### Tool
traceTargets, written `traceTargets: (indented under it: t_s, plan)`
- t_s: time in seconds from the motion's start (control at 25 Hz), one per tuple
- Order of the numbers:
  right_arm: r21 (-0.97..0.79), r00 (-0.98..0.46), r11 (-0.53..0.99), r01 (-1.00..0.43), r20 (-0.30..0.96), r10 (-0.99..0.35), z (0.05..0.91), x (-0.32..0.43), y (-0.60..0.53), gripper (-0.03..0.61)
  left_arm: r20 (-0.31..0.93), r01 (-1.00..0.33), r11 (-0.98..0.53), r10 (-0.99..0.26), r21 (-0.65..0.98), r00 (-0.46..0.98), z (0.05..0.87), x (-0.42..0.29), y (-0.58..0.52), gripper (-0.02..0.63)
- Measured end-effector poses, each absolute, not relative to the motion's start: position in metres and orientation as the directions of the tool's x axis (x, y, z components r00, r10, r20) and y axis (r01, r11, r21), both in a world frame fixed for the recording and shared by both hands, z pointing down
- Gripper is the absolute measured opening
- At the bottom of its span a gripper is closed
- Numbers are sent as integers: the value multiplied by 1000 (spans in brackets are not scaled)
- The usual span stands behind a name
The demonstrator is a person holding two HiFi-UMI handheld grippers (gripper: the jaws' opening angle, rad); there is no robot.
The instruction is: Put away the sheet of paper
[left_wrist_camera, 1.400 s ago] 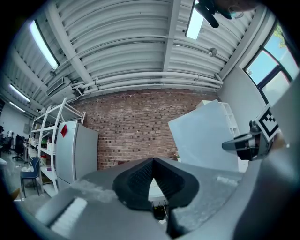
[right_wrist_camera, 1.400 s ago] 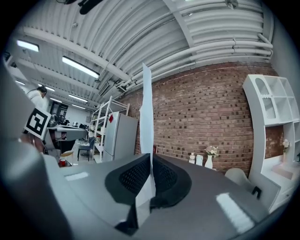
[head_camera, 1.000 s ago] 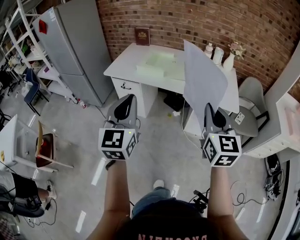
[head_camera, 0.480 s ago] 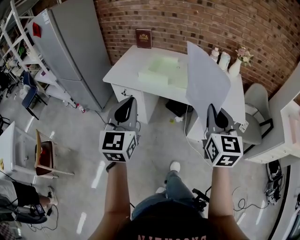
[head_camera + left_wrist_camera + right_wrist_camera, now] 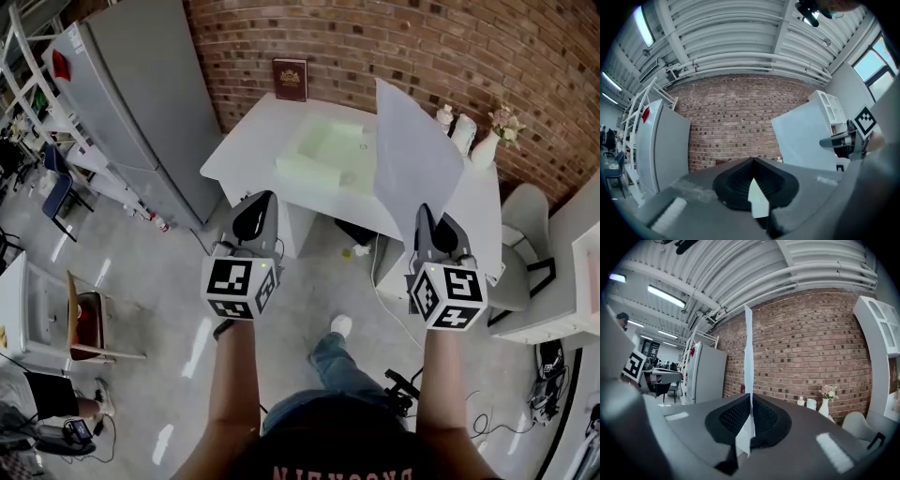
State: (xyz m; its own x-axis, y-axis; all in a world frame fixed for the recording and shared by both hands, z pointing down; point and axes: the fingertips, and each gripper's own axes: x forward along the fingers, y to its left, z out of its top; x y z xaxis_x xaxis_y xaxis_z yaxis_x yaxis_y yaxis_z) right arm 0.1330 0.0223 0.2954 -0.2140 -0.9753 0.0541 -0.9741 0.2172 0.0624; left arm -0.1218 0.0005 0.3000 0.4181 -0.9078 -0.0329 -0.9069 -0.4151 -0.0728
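In the head view, you have walked closer to the white desk (image 5: 246, 141) than a second ago, and its pale green tray (image 5: 328, 155) now lies just ahead of both grippers. Your right gripper (image 5: 429, 217) carries the sheet of paper (image 5: 412, 164) upright, and your left gripper (image 5: 254, 208) carries nothing. In the left gripper view its jaws sit clenched together, with the sheet to the right. In the right gripper view the jaws clamp the sheet's lower edge.

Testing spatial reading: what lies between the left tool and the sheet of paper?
Nothing; the head view shows a bare gap between left tool and sheet of paper.
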Motion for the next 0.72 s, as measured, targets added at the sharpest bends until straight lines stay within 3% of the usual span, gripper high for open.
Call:
traceTargets:
  t_s: [0.72]
  plan:
    - [-7, -295, 296, -955, 107, -949, 320, 147, -214, 2, 26, -928, -371, -929, -47, 370, 314, -98, -224, -8]
